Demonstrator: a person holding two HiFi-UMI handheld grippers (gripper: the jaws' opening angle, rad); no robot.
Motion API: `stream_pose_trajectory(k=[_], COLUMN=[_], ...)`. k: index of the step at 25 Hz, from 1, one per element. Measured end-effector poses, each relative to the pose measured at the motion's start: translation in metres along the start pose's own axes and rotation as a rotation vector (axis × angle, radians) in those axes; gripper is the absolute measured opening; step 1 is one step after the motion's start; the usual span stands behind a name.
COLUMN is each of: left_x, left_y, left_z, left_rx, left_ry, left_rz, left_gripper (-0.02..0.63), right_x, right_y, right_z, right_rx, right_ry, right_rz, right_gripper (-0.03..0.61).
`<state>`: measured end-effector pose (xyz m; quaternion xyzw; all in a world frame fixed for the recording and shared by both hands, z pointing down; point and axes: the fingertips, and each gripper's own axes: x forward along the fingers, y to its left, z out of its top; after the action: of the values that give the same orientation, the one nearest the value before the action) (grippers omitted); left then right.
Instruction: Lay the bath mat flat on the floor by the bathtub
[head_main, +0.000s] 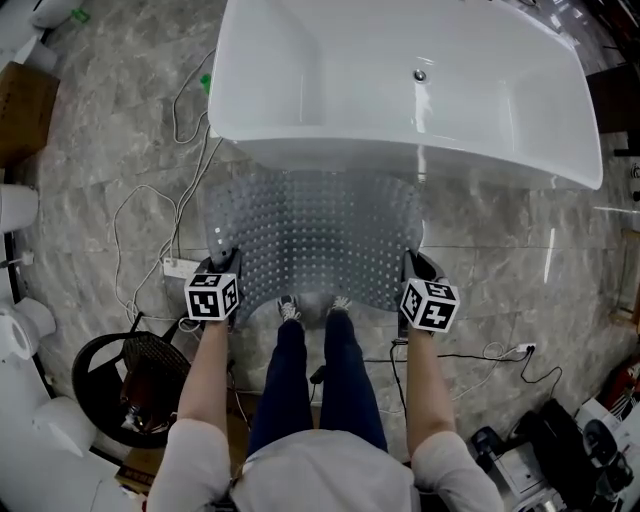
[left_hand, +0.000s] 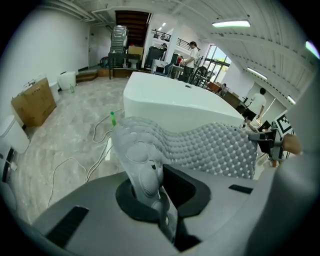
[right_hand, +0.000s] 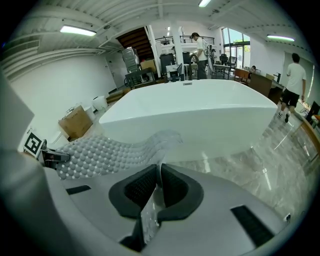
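Grey marbled floor (head_main: 100, 150), open workshop. Left gripper (head_main: 227, 264) and right gripper (head_main: 414, 266) each clamped tight on a near corner of bath mat (head_main: 315, 235). Held sagging beside bathtub (head_main: 400, 80), judged not yet flat: lowering and release remaining. Long axis parallel to tub side.

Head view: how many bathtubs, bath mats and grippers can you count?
bathtub: 1
bath mat: 1
grippers: 2, the left gripper and the right gripper, each with its jaws shut on a corner of the bath mat
total: 4
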<state>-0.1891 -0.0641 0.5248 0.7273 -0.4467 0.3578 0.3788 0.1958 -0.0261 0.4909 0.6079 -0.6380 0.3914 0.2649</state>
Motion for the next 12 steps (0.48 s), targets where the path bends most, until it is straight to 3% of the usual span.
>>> stream_pose_trajectory(k=[12], left_x=[0.06], left_y=[0.019], left_z=[-0.026], left_rx=[-0.013], left_ry=[0.033], left_rz=[0.022], left_gripper=[0.044], right_x=[0.058], right_y=[-0.017], right_z=[-0.03], right_rx=[0.016], right_ry=[0.04], right_rz=[-0.025], right_gripper=[0.041])
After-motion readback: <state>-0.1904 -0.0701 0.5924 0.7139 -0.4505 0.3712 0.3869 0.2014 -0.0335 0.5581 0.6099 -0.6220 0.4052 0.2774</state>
